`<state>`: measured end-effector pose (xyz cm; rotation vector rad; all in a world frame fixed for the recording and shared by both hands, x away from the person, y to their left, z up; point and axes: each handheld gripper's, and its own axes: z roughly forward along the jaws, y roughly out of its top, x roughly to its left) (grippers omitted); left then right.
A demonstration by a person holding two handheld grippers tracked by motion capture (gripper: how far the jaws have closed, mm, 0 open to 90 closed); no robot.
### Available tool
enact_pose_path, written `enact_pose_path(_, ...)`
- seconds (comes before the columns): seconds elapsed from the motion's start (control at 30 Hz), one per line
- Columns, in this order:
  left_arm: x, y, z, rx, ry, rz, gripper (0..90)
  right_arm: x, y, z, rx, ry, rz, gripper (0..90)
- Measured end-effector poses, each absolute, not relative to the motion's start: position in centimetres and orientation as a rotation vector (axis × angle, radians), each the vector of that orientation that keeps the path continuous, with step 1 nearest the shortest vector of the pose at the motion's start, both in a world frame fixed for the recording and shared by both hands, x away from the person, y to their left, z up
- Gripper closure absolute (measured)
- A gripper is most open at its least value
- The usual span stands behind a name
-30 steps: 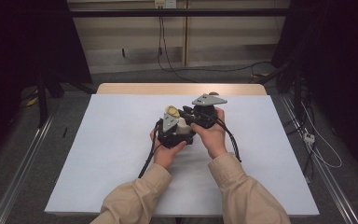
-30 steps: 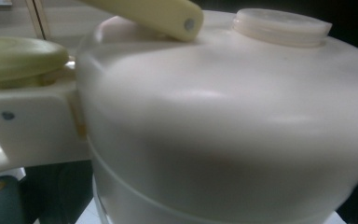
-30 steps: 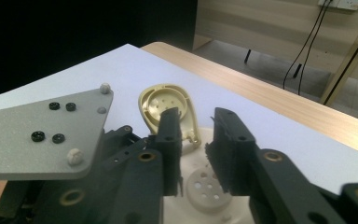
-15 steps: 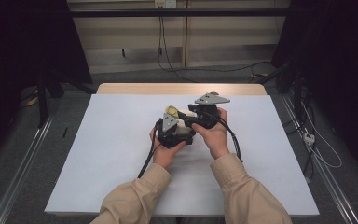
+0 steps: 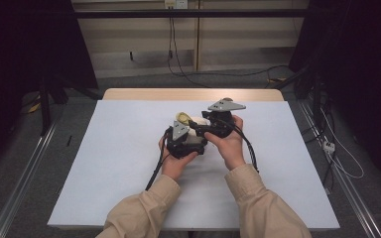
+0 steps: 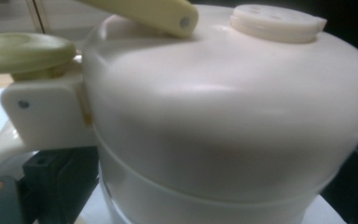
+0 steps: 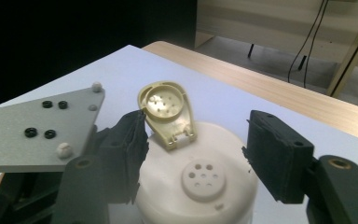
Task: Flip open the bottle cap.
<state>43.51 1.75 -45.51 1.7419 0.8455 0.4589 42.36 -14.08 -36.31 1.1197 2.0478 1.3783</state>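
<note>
- Middle of the white table sheet (image 5: 104,163): a cream plastic jug with a domed lid (image 5: 197,140) sits between the person's two hands, and everything else here is placed against that jug.
- The left gripper (image 5: 181,141) hugs the jug's near-left side; in the left gripper view the cream body (image 6: 223,121) sits tight between the black jaws, so those tongs are pinching the jug.
- The jug's curved cream handle (image 6: 0,149) shows at the left edge of that view, with a round yellow-green thumb button (image 6: 25,51) above it.
- The right gripper (image 7: 196,154) hovers over the top of the jug, tongs spread; they have just been opening, with the lid's top between them and neither black pad (image 7: 279,163) pressing on it.
- On top of the lid, a round perforated pouring spout (image 7: 204,179) lies uncovered.
- Just beyond the spout, a small yellow-green hinged flip cap (image 7: 168,114) stands swung up and open, its inside facing the right gripper's camera.
- The left pad (image 7: 128,144) sits right beside that cap; whether it touches, I cannot tell.
</note>
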Motion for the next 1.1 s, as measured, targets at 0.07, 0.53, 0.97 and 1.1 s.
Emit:
enact_pose_path(0.07, 43.4, 1.8, -45.5, 1.735, 0.844, 0.452, 4.2, 42.3, -14.3, -36.2, 1.130, 2.042, 1.369, 36.0)
enact_pose_path(0.53, 43.0, 2.5, -45.3, 1.739, 0.829, 0.443, 4.5, 42.4, -15.7, -36.3, 1.192, 2.058, 1.378, 22.8)
enact_pose_path(0.97, 42.5, 3.1, -45.2, 1.740, 0.829, 0.436, 5.0, 41.7, -16.5, -36.7, 1.169, 2.069, 1.409, 17.2)
enact_pose_path(1.1, 42.4, 3.4, -45.1, 1.742, 0.824, 0.437, 5.0, 41.5, -16.8, -36.7, 1.170, 2.069, 1.418, 17.0)
